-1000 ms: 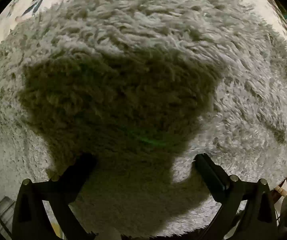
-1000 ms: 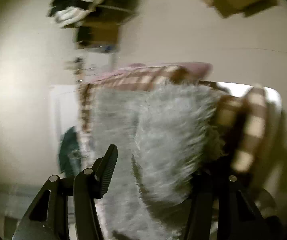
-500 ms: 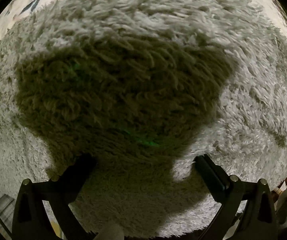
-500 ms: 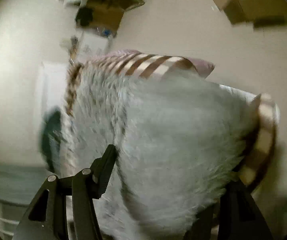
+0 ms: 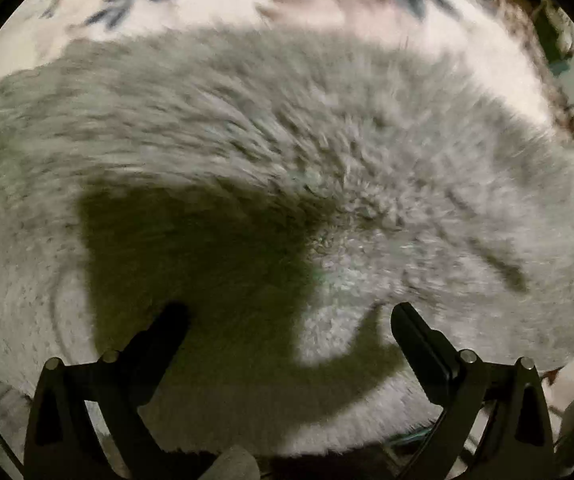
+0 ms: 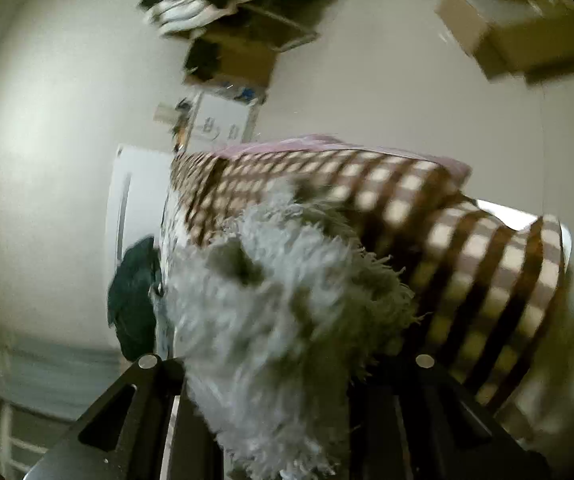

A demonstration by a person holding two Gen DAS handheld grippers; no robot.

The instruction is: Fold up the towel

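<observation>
- Shaggy grey pile fills nearly the whole left wrist view: the towel lies spread on a pale sheet with a dark leaf print, most likely a bed.
- Left tongs hover just above that pile with the two fingers spread wide and nothing between them; their shadow falls on the towel below.
- Right tongs are closed on a bunch of the same towel, which bulges up out of the grip and hides the fingertips, so the exact bite cannot be seen.
- Behind the lifted bunch sits a brown-and-cream checked blanket against a plain wall, with a cardboard box beyond; the view is blurred.
- Judging by this, the step in hand is carrying one edge or corner of the towel over to make a fold, with the right side doing the lifting.
- Next, the raised part probably needs laying down squarely onto the flat part, edges matched, before release.
- Left tongs could pin or take the flat towel near the crease line, so the long pile does not drag and skew the fold.
</observation>
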